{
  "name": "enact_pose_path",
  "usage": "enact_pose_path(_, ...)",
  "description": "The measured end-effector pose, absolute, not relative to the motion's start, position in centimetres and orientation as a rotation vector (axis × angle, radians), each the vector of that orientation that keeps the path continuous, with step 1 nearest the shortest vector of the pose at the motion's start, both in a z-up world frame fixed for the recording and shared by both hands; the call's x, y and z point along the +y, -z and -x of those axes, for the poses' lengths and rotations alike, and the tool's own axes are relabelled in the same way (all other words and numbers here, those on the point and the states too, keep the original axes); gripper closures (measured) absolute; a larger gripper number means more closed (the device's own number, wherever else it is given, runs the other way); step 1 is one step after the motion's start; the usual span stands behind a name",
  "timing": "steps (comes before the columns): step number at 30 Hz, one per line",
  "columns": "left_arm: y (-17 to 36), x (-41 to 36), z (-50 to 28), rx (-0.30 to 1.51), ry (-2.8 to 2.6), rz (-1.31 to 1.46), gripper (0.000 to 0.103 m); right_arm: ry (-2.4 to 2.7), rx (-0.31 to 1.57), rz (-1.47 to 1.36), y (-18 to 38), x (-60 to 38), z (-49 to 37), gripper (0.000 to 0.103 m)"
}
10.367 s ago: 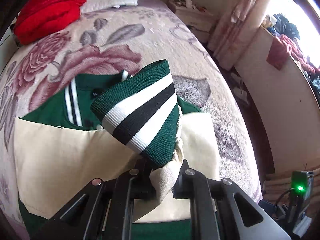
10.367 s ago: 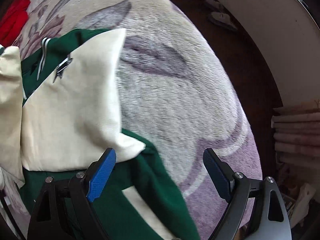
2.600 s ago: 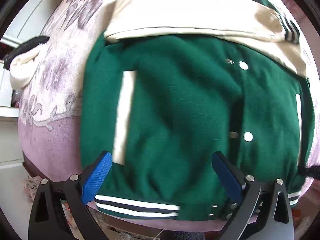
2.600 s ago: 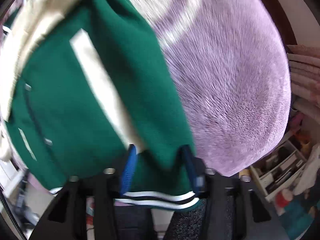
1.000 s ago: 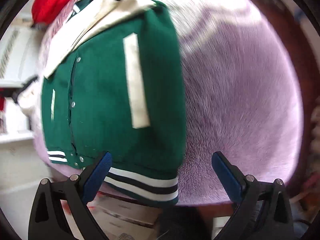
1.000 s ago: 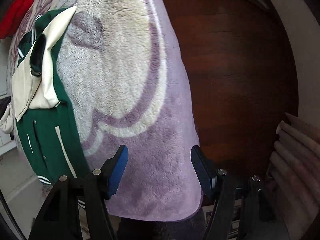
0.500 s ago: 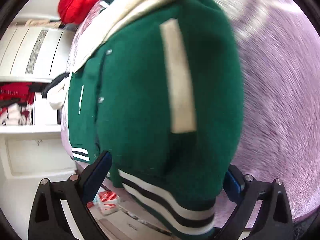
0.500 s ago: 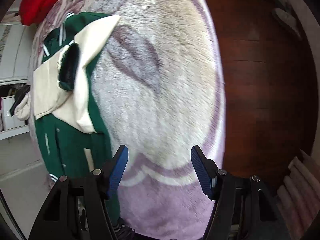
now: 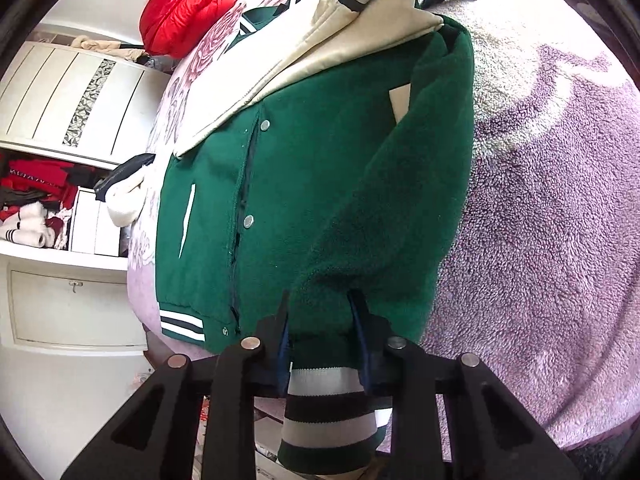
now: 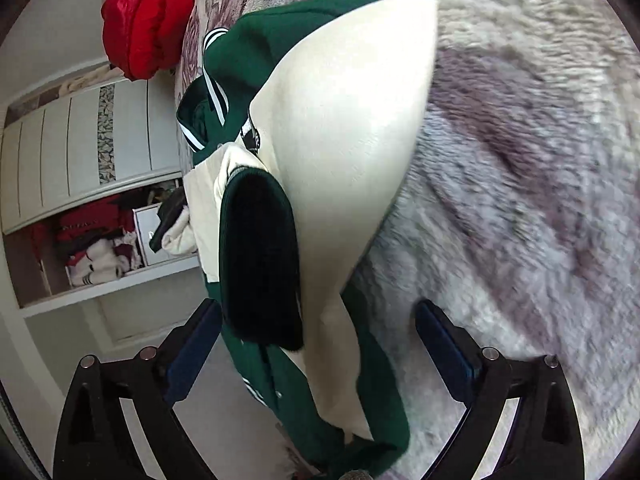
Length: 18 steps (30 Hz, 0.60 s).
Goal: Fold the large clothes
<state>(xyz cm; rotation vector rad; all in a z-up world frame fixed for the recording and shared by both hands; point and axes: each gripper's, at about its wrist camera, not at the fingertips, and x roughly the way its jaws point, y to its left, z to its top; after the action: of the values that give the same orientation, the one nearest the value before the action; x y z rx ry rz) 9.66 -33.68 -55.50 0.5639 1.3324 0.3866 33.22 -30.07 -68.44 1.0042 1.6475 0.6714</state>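
A green varsity jacket (image 9: 304,184) with cream sleeves lies on the bed, its front snaps up and both sleeves folded across the chest. My left gripper (image 9: 322,320) has its jaws closing on the jacket's lower right corner; green fabric bunches between the pads and the striped hem band (image 9: 326,408) hangs below them. In the right wrist view the jacket (image 10: 256,40) is seen from the shoulder side. My right gripper (image 10: 318,340), jaws opening wide, hovers over the folded cream sleeve (image 10: 344,128) and a dark cuff (image 10: 260,256); its pads touch nothing.
A plush purple and cream floral blanket (image 9: 540,240) covers the bed. A red padded garment (image 9: 192,4) lies near the head of the bed. White wardrobe shelves (image 9: 44,208) with clothes stand beyond the bed's left edge. A cream and black garment (image 9: 124,196) hangs there.
The left gripper's jaws have come together on the jacket's hem corner, which is now bunched and lifted. The right gripper has swung from the bare blanket over to the jacket's sleeves and spread wider.
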Motion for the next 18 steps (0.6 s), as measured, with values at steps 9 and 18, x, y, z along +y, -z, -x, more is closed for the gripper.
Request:
enact_pose_path(9,50.9,-29.6,-10.1,1.314,-0.359,-0.388,0.085,-0.489,1.707,-0.829,64.7,-23.9,-34.6,0.083)
enact_pose_path(18,44.0,-15.0,-10.1,1.255,-0.433,-0.103,0.085,-0.455,1.728,-0.554,49.4,-11.2,-39.1,0.086)
